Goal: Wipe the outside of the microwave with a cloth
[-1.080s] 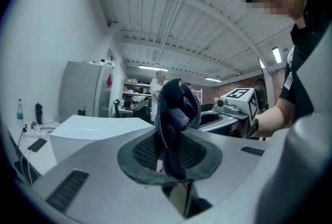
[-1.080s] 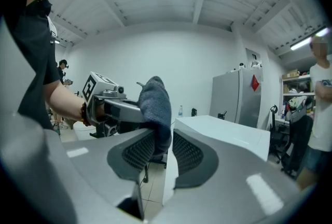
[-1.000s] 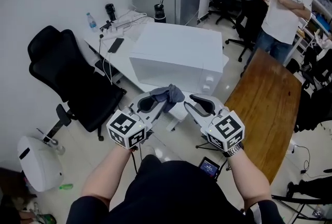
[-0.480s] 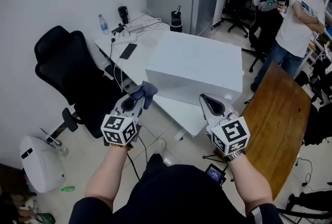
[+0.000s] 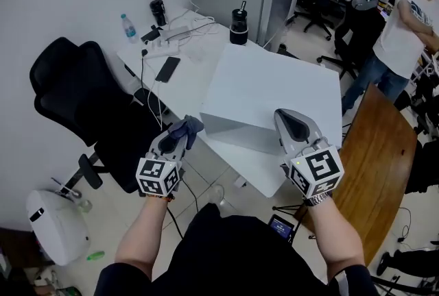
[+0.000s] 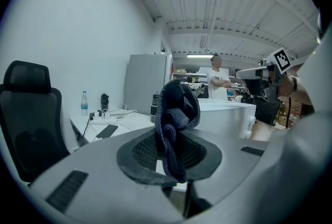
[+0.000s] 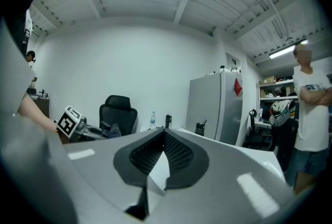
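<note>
While cloth (image 5: 188, 128) is pinched by left gripper (image 5: 175, 142) off microwave (image 5: 274, 92) corner, 8 o'clock, right gripper (image 5: 287, 116), pressed together empty, is seen at front edge, 5 o'clock; open floor (image 5: 206, 175) seen beneath.

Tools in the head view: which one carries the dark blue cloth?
The left tool, its jaws clamped on the dark blue cloth; the right tool is shut and empty.

The right gripper (image 7: 165, 135) fills the lower centre, its 2 jaws meeting at the tips with nothing between. A black chair (image 7: 118, 113) stands centre left, and a person (image 7: 310, 114) is at the right edge.
</note>
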`<state>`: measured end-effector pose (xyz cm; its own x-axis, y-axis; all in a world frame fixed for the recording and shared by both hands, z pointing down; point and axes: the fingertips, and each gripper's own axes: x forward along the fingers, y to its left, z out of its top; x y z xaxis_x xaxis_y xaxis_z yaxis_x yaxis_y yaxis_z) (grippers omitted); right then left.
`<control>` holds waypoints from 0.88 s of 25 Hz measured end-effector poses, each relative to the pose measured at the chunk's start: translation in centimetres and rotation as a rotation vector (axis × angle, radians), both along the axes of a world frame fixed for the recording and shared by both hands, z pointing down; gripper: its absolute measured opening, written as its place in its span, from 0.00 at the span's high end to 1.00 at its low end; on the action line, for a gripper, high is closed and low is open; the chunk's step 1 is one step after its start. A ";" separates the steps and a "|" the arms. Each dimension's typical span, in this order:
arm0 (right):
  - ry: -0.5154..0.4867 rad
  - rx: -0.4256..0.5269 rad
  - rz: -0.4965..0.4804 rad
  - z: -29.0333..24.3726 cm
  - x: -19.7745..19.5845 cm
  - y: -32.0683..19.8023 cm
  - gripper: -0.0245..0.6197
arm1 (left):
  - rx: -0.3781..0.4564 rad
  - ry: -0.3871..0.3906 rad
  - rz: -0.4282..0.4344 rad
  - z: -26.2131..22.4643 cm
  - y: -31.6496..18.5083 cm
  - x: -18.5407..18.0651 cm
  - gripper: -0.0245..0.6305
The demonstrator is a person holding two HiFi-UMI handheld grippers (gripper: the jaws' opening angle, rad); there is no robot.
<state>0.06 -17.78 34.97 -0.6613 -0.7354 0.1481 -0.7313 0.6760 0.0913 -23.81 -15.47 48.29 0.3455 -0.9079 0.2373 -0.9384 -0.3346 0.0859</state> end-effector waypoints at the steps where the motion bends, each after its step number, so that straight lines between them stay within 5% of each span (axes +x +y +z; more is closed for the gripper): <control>1: 0.000 -0.003 0.010 0.0 -0.2 -1.0 0.96 | -0.012 -0.005 0.009 0.7 -0.7 -0.2 0.86; 9: 0.014 -0.013 0.071 -0.1 -2.1 -7.2 0.96 | -0.124 -0.046 0.087 6.0 -6.0 -0.3 0.86; 22: 0.020 -0.043 0.173 0.8 -2.8 -12.4 0.96 | -0.144 -0.139 0.284 7.6 -14.2 1.7 0.87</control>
